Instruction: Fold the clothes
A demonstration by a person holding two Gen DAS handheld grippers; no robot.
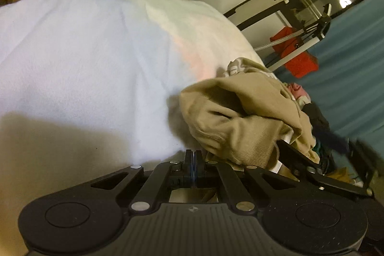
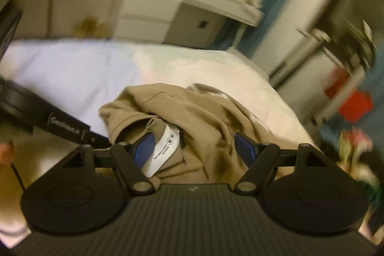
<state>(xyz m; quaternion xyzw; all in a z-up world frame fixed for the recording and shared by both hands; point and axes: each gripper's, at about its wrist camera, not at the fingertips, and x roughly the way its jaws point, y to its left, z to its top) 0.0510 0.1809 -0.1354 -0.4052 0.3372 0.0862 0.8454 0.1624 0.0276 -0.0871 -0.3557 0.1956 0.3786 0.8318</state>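
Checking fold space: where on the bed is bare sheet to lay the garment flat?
Bare sheet lies left of and beyond the crumpled tan garment. Crowded at the bed's right edge: the garment, more clothes and the right gripper.

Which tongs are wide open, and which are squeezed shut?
The right tongs are wide open, their blue pads apart on either side of the crumpled tan garment. The left tongs are squeezed shut, pads pressed together, with the garment beside them.

The left gripper (image 1: 191,156) has its jaws pressed together with nothing between them, pointing toward twelve o'clock. The right gripper (image 2: 195,145) holds its blue pads (image 2: 243,145) wide apart, tilted downward.
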